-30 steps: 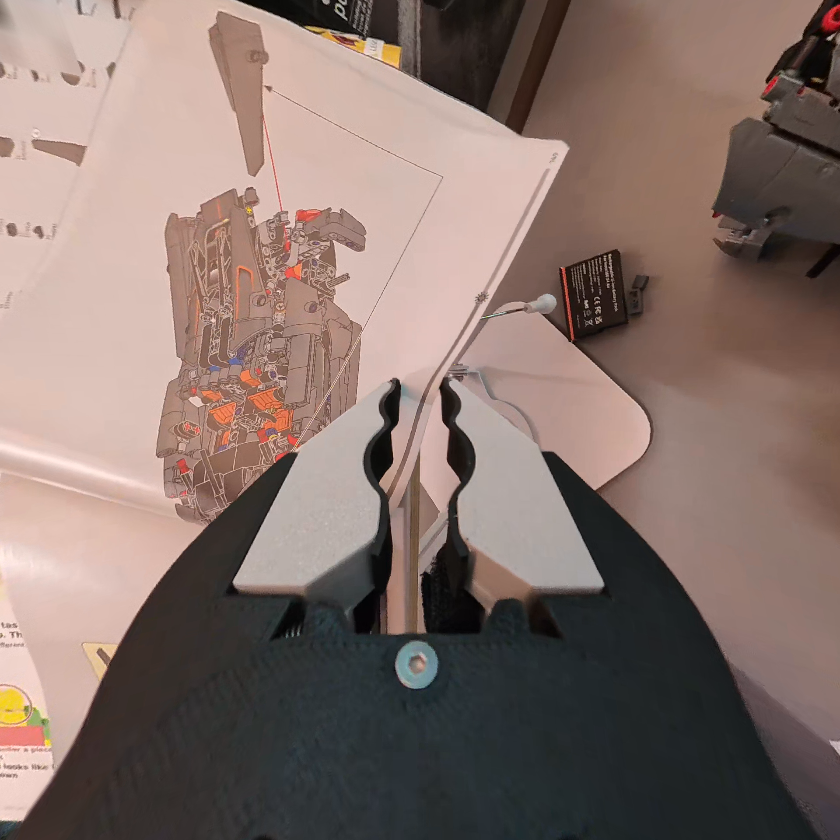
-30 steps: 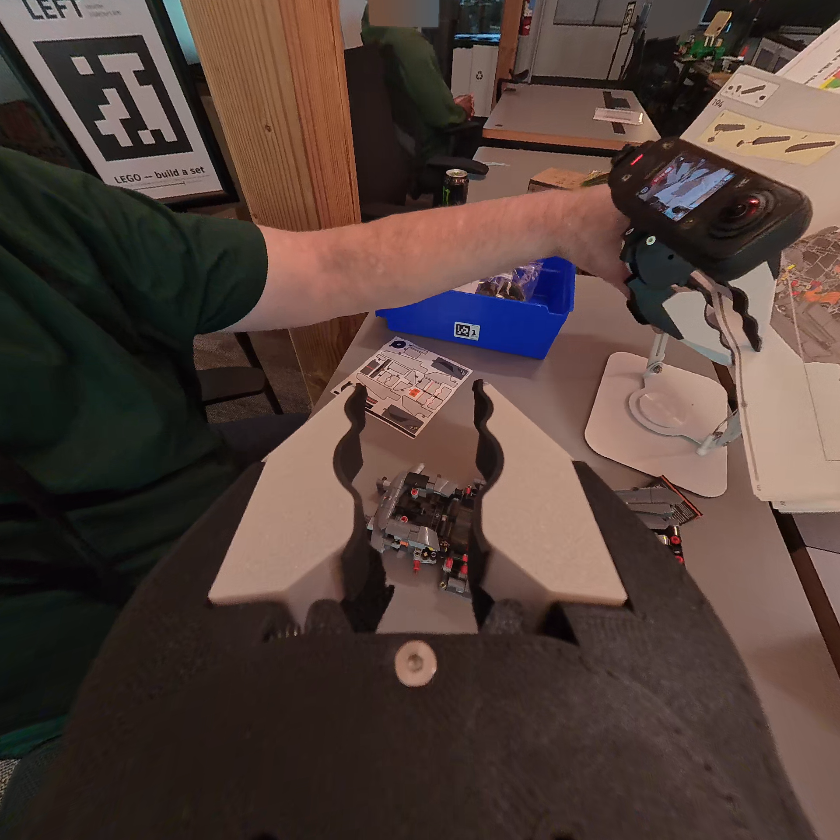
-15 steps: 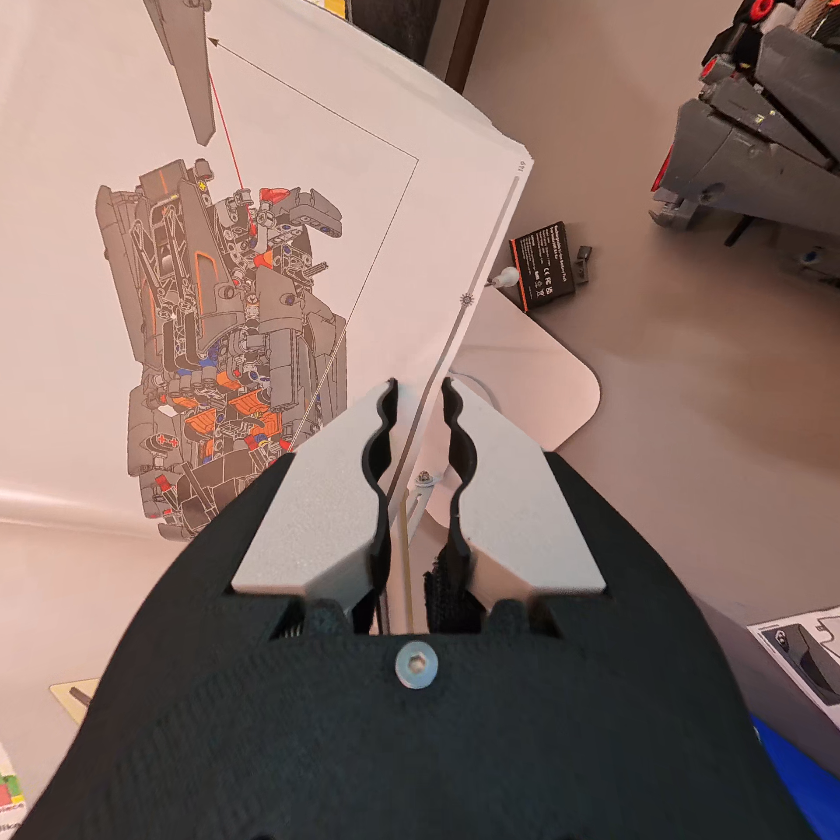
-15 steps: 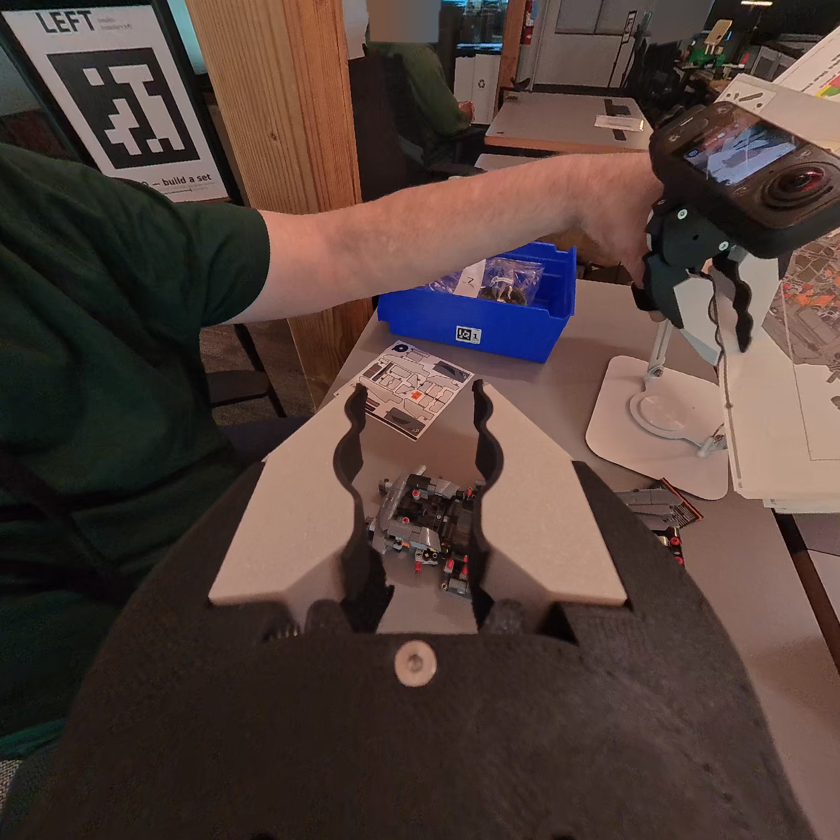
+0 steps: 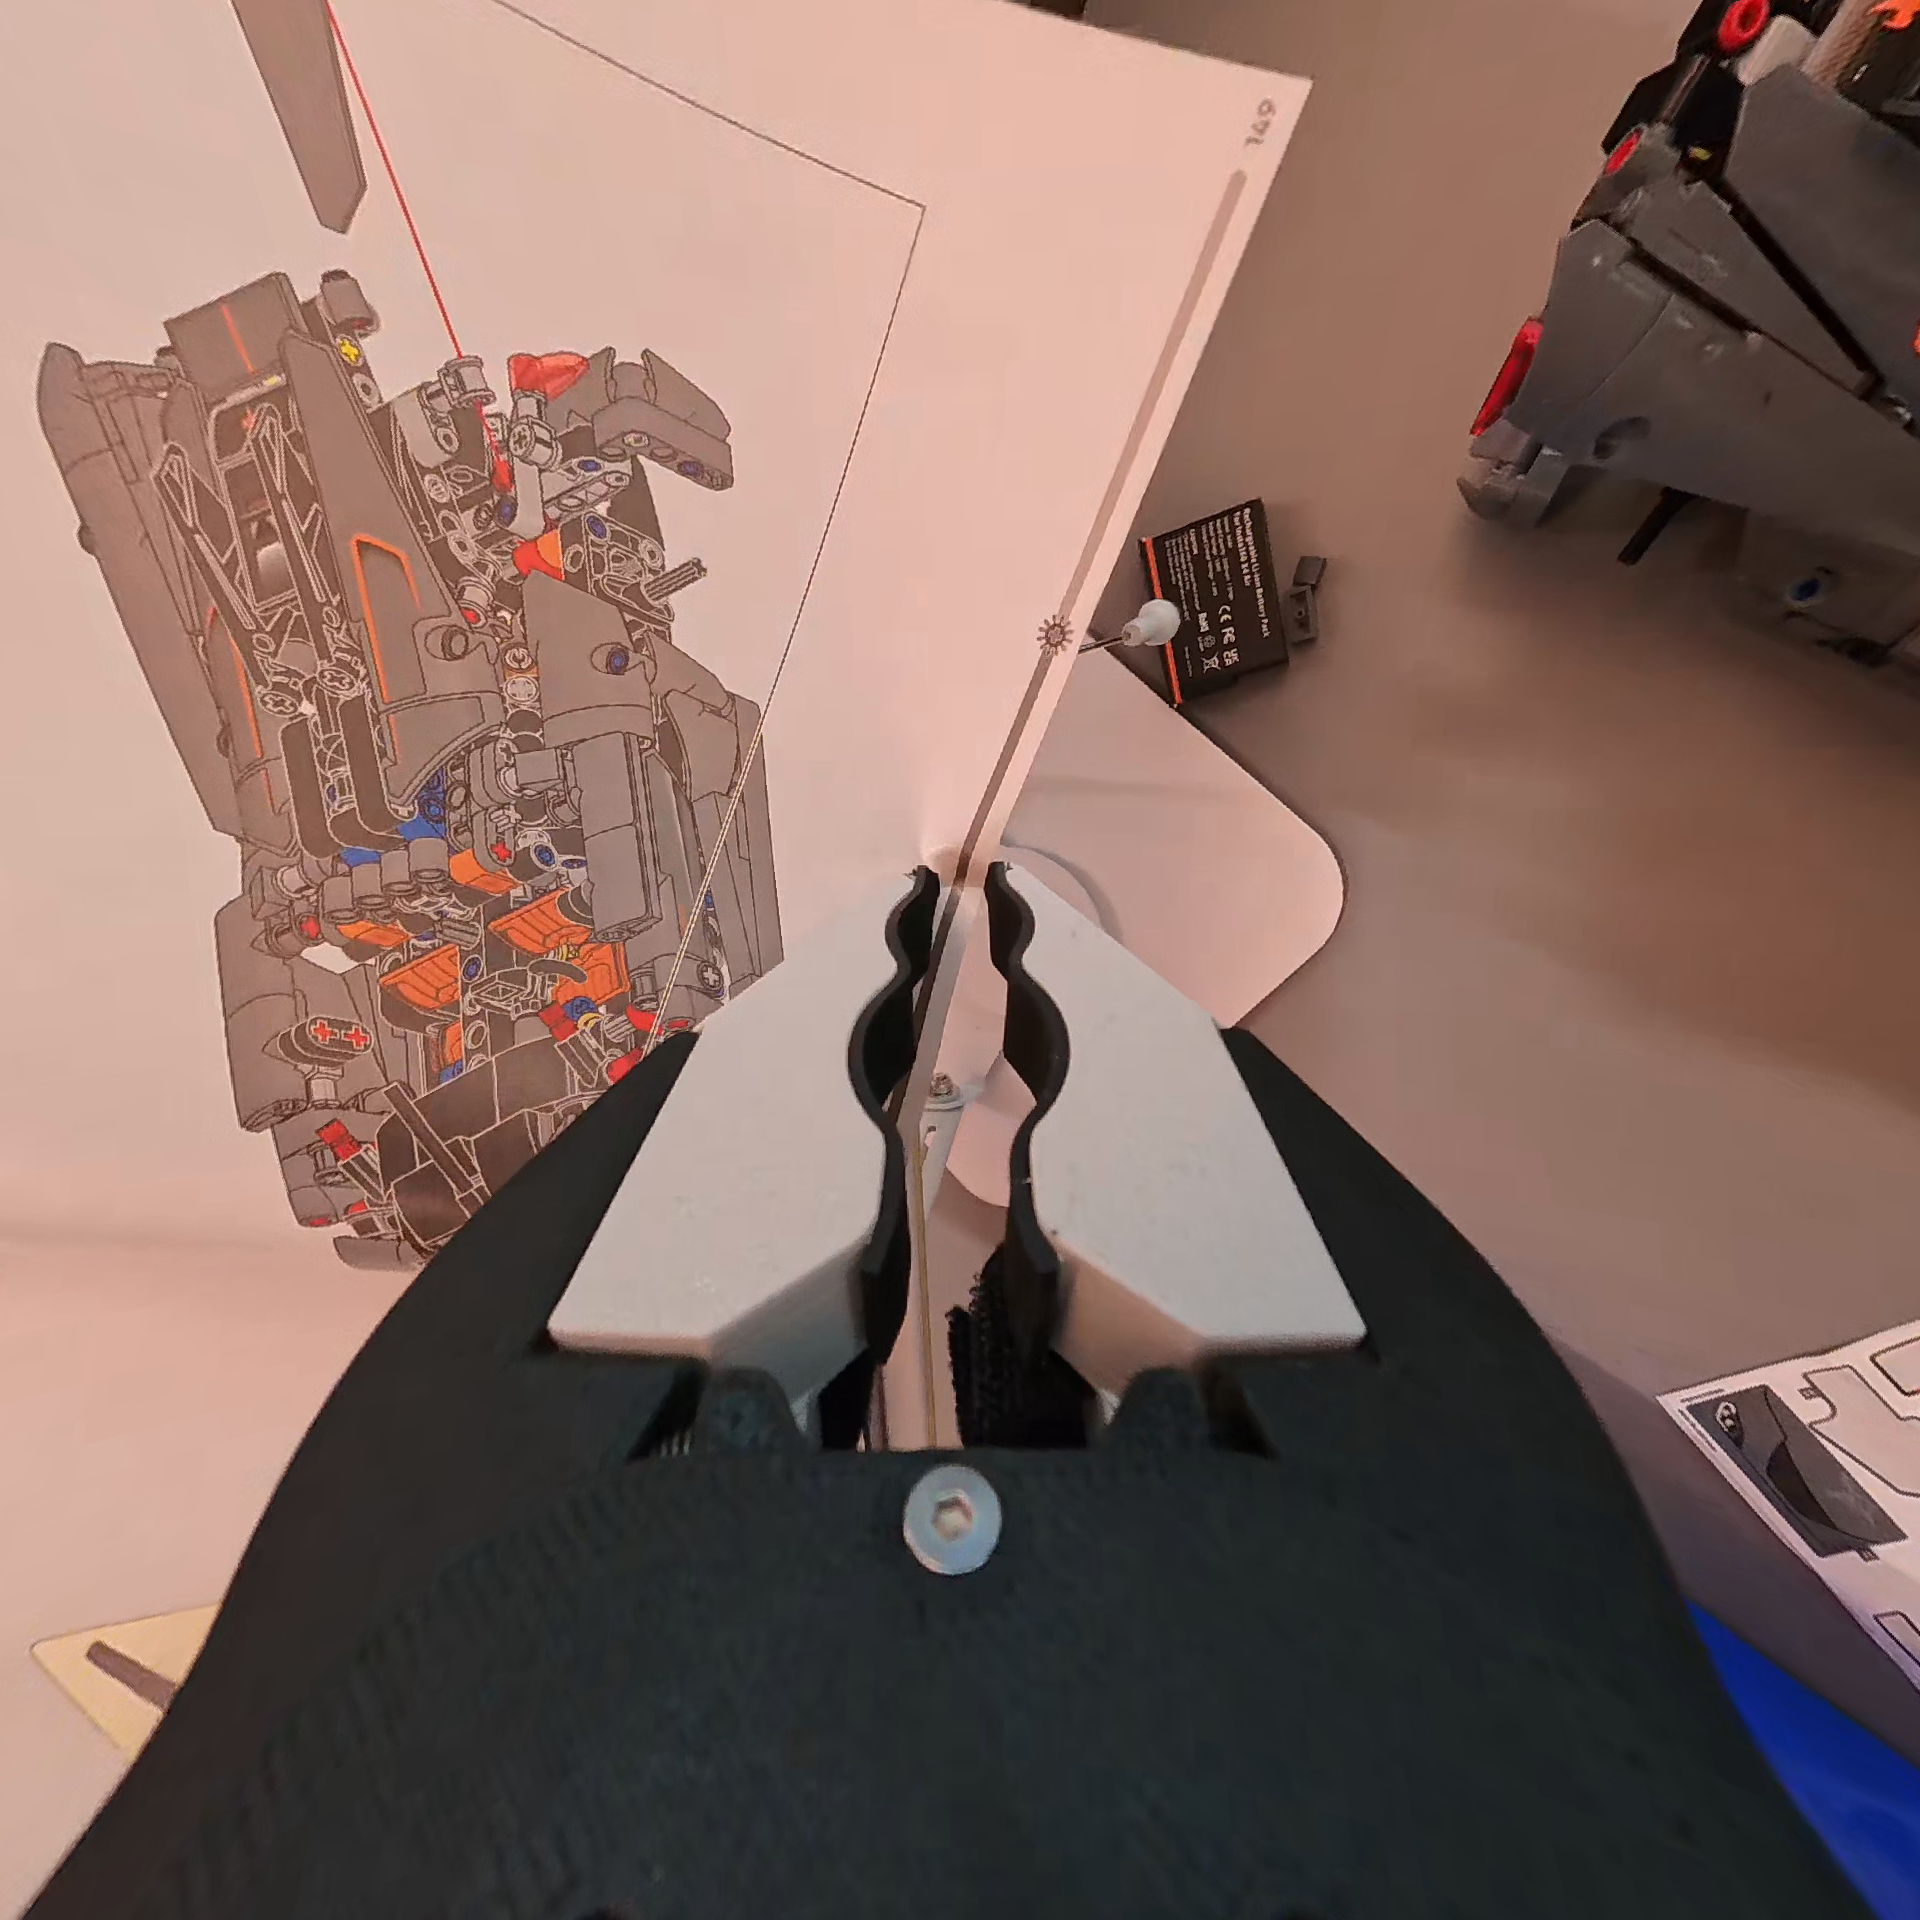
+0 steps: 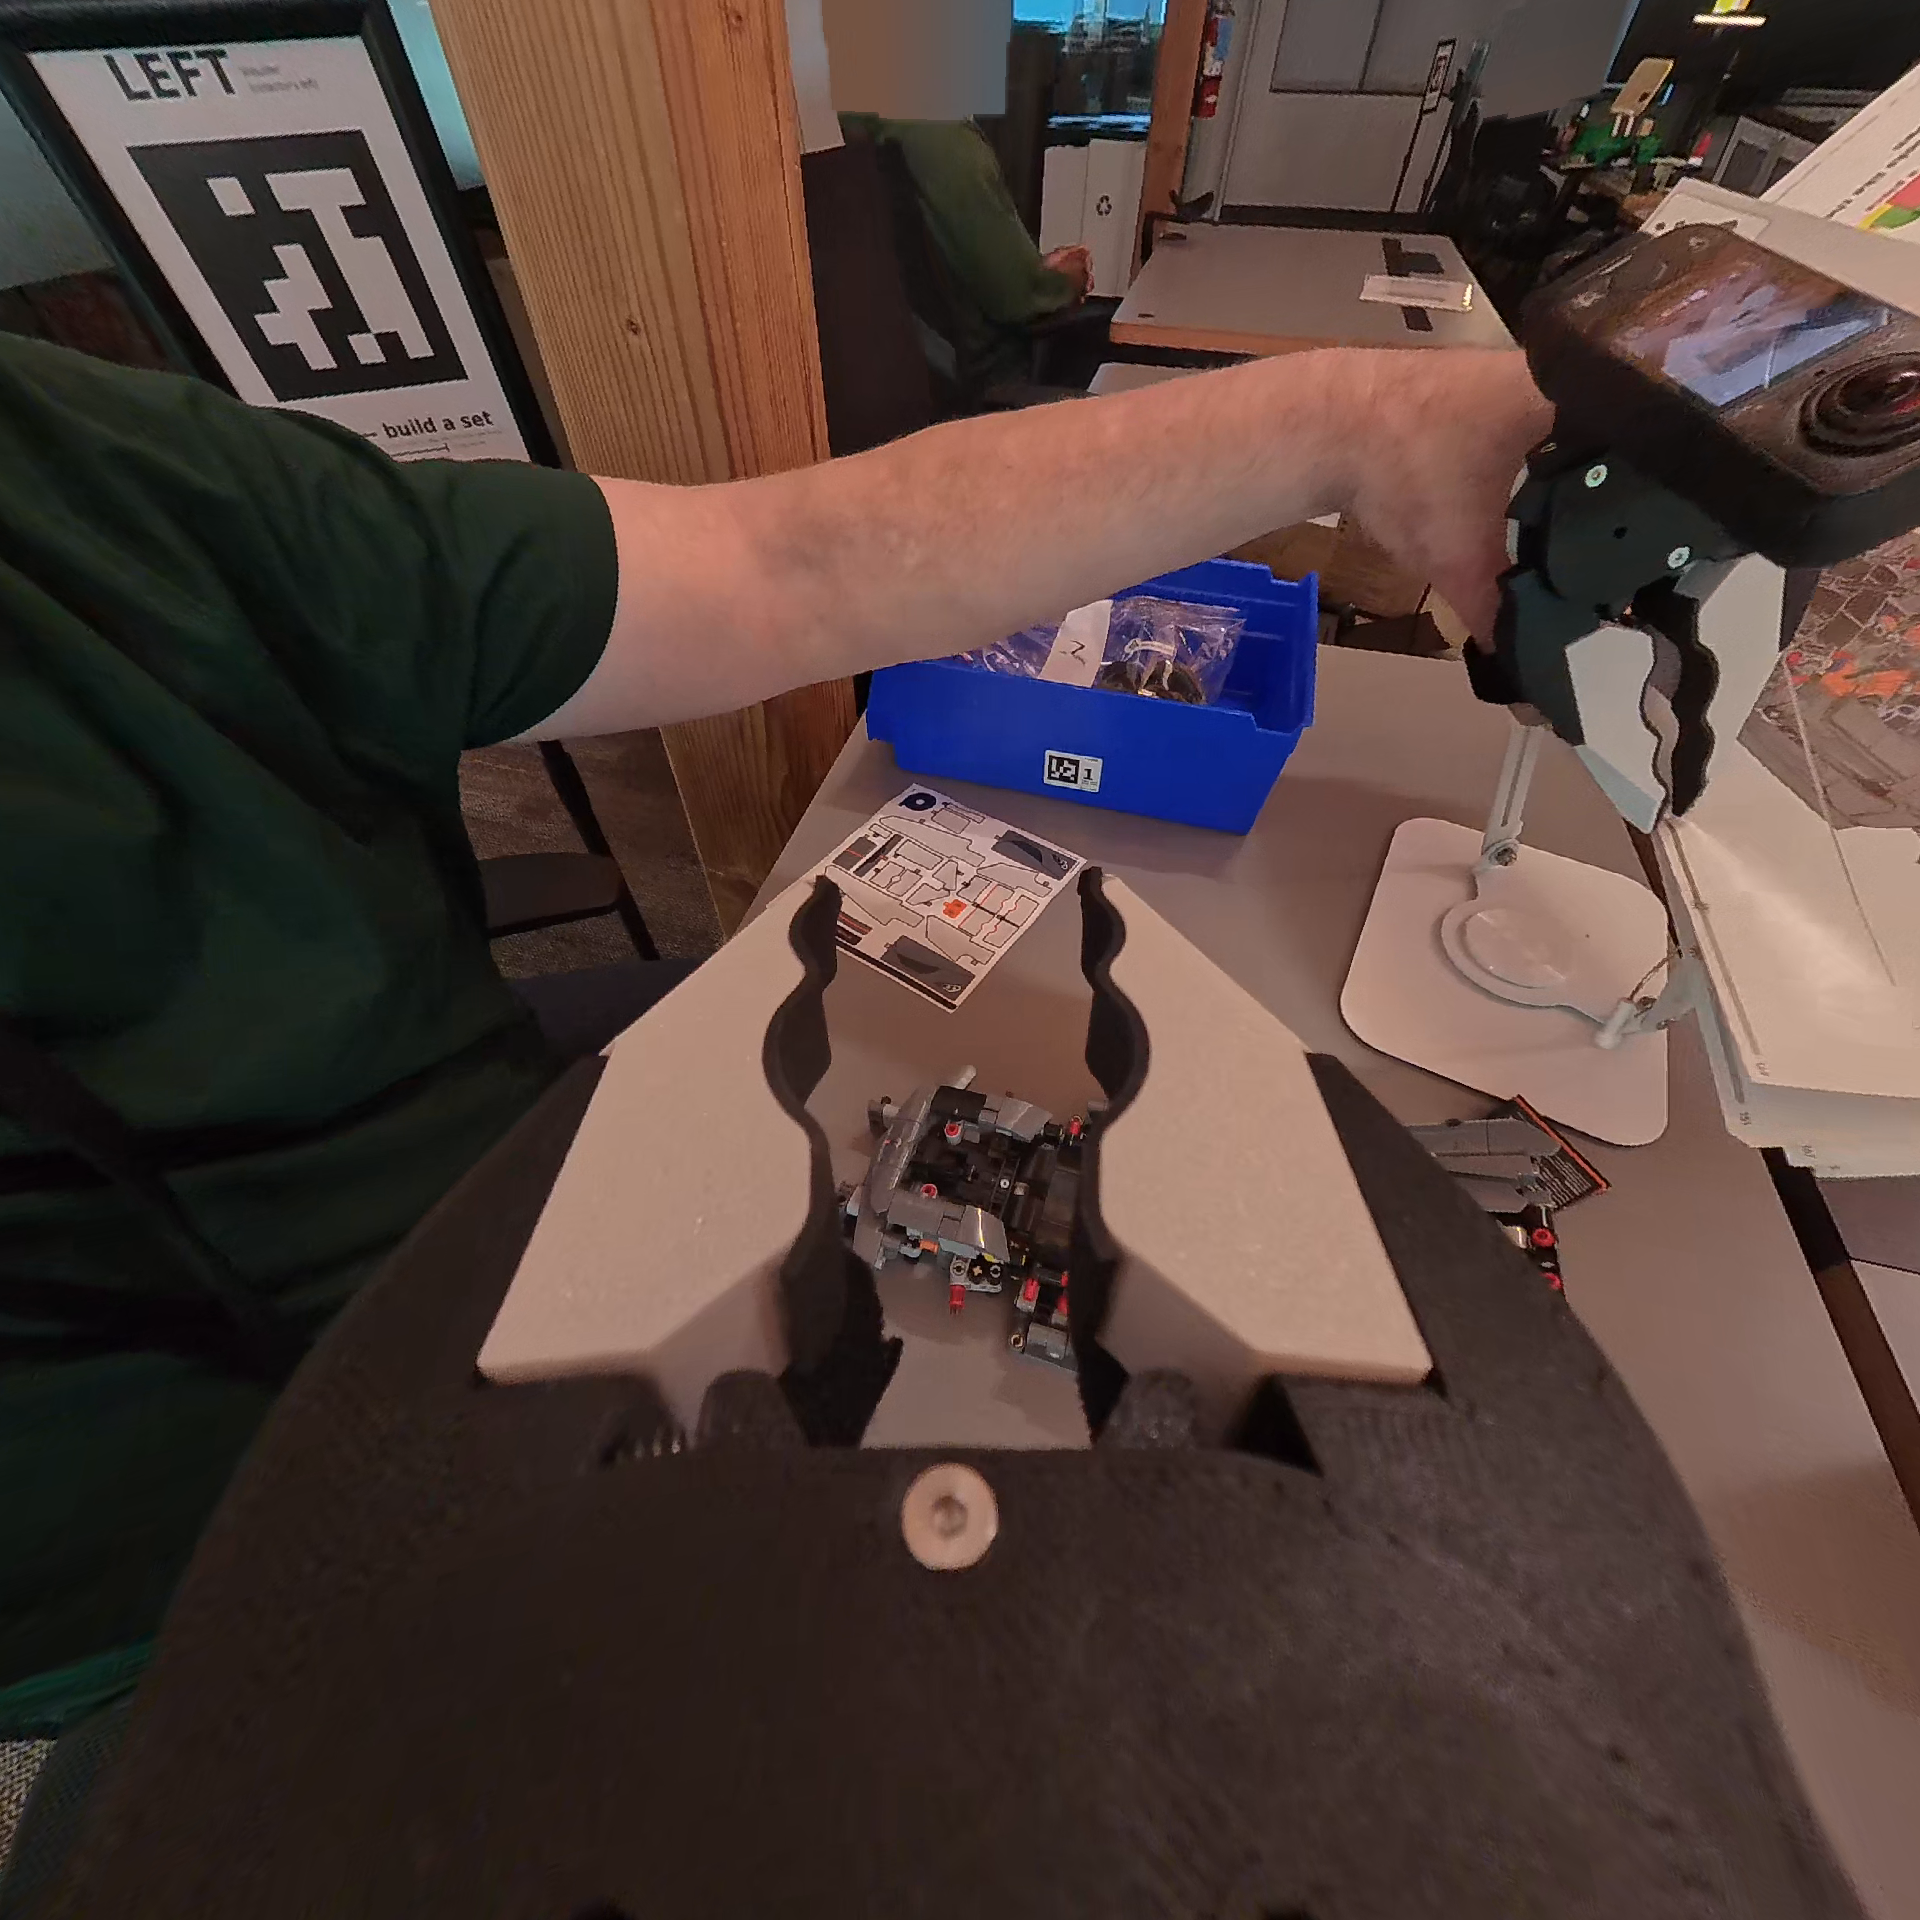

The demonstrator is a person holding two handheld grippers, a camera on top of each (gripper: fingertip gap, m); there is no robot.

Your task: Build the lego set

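My left gripper (image 5: 954, 883) pinches the edge of an instruction booklet page (image 5: 644, 312), fingers pressed together on the paper above the white stand base (image 5: 1195, 831). Beside that base lie a black battery pack (image 5: 1216, 603) bearing small print and the dark grey lego model (image 5: 1714, 312). My right gripper (image 6: 951, 914) hovers with fingers spread over a small lego assembly (image 6: 966, 1184) on the table (image 6: 1247, 935), near a sticker sheet (image 6: 951, 894) and a tagged blue bin (image 6: 1081, 727).
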